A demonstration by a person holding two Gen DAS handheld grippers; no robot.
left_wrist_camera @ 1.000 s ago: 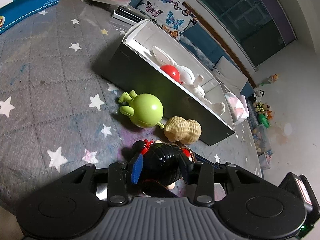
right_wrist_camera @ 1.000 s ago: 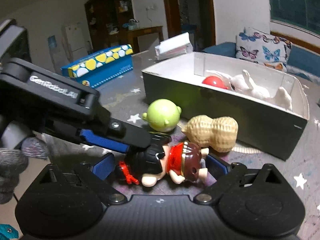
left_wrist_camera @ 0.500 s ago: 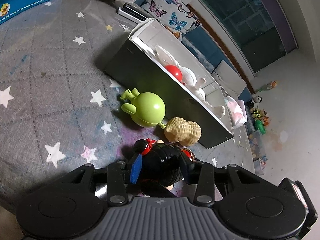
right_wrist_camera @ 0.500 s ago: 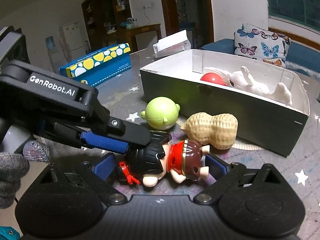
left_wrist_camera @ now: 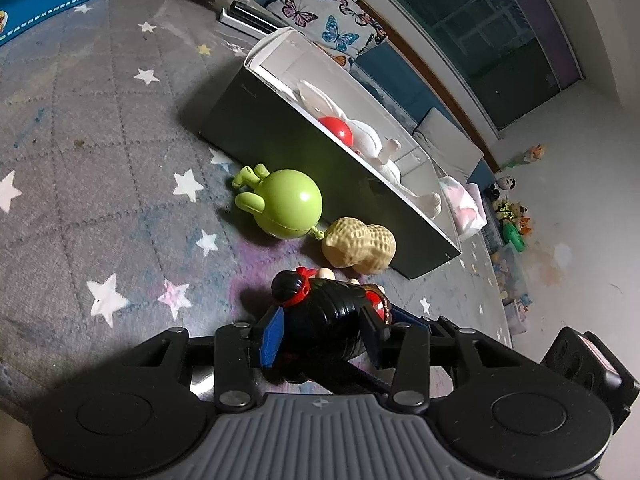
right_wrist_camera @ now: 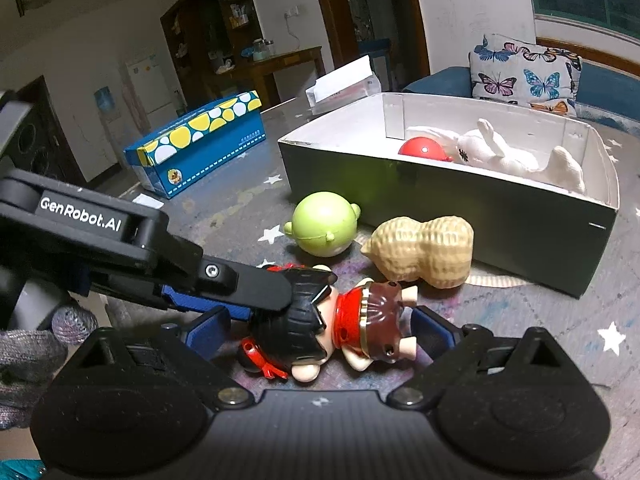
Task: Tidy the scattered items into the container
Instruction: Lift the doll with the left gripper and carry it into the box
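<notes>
A small doll with black hair and a red dress (left_wrist_camera: 324, 316) (right_wrist_camera: 340, 320) lies on the grey star mat. My left gripper (left_wrist_camera: 322, 332) is shut on the doll's black-haired head; it enters the right wrist view (right_wrist_camera: 256, 292) from the left. My right gripper (right_wrist_camera: 320, 332) is open, its blue pads either side of the doll. A green round toy (left_wrist_camera: 286, 204) (right_wrist_camera: 322, 228) and a peanut toy (left_wrist_camera: 358, 246) (right_wrist_camera: 420, 250) lie in front of the open box (left_wrist_camera: 320, 168) (right_wrist_camera: 520, 216). In the box are a red ball (right_wrist_camera: 422, 148) and a white rabbit (right_wrist_camera: 508, 156).
A blue box with yellow and white dots (right_wrist_camera: 196, 144) stands at the far left of the mat. A white paper stack (right_wrist_camera: 344, 84) lies behind the container. A butterfly cushion (right_wrist_camera: 524, 76) sits on the sofa beyond. Toys litter the floor (left_wrist_camera: 512, 216) at right.
The views have shifted slightly; both grippers have risen and tilted a little with the doll still between them. The toys on the mat have not moved.
</notes>
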